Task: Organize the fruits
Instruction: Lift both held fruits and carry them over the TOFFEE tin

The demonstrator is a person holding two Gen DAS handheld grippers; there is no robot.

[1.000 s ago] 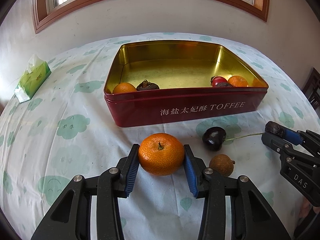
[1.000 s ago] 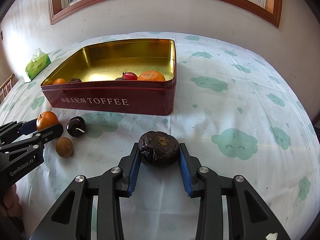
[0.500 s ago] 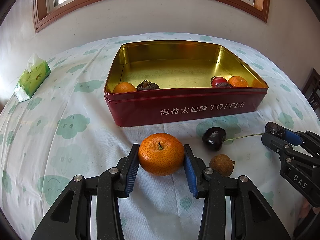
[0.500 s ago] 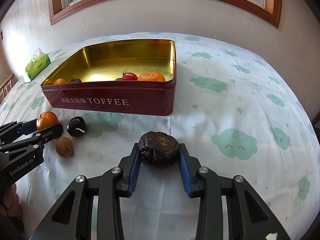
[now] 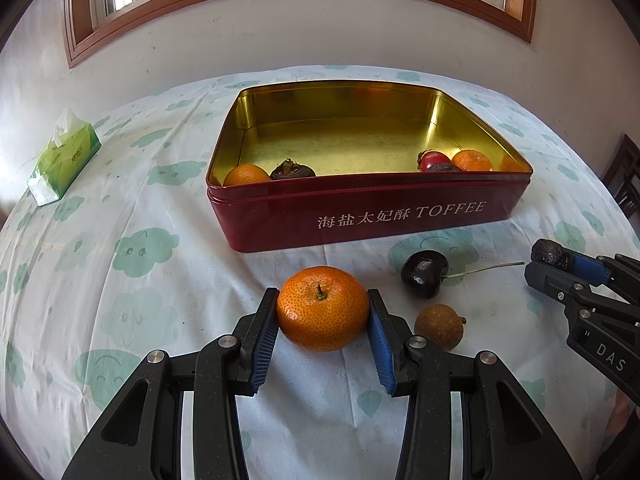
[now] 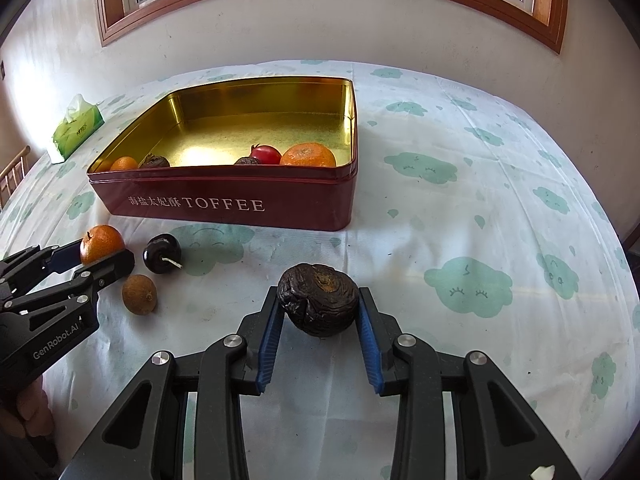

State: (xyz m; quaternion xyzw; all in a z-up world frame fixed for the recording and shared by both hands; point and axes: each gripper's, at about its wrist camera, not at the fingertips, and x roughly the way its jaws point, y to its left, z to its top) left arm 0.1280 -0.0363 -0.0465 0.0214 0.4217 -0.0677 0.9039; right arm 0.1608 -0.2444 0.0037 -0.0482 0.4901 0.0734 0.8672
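Nothing has shifted since the earlier frames; both grippers sit as before. Left gripper (image 5: 323, 314) clenches the orange (image 5: 322, 308), which rests on the tablecloth (image 5: 120, 280); right gripper (image 6: 319, 307) grasps the wrinkled dark fruit (image 6: 318, 299), also on the cloth. Tin (image 5: 400, 220) lies at 12 o'clock from the left gripper and at 11 o'clock from the right, its long side facing both; each arm seems about equally near, so the lift likely runs forward over the front wall. Cherry (image 5: 425, 273) and brown fruit (image 5: 439, 326) wait at 2 and 3 o'clock of the orange.
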